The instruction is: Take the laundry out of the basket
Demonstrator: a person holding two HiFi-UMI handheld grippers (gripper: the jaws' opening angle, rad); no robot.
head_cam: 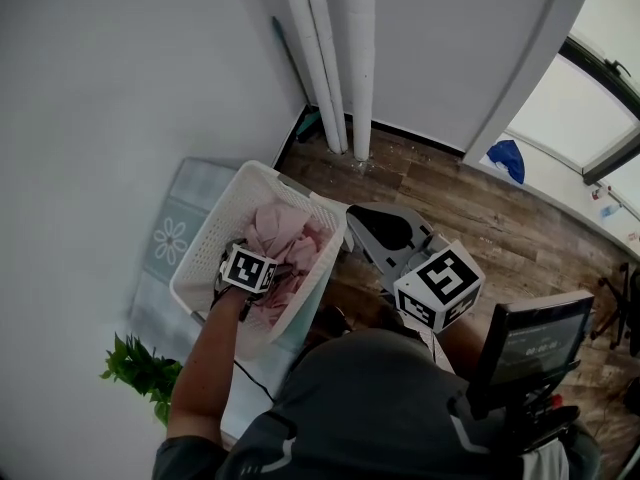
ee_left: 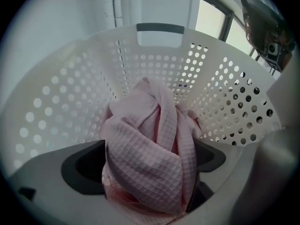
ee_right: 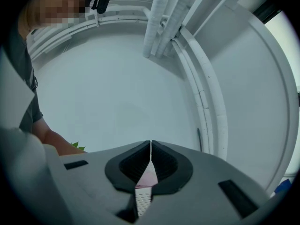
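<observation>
A white perforated laundry basket point(head_cam: 215, 218) stands on the floor by the wall, with pink waffle-weave laundry point(head_cam: 290, 243) bunched inside. My left gripper point(head_cam: 240, 253) is down in the basket on the laundry. In the left gripper view the basket wall point(ee_left: 70, 102) curves around, and the left gripper point(ee_left: 147, 165) has its jaws spread wide, with a twisted bundle of the pink cloth point(ee_left: 150, 135) standing between them. My right gripper point(head_cam: 365, 218) hovers just right of the basket rim. In its own view the right gripper point(ee_right: 150, 146) is shut, tips together, with nothing in it.
White pipes point(head_cam: 335, 58) run up the corner behind the basket. A pale mat with a flower print point(head_cam: 170, 238) lies under the basket and a green plant point(head_cam: 140, 368) stands at its near left. Wooden floor point(head_cam: 470, 218) stretches right toward a blue object point(head_cam: 508, 158).
</observation>
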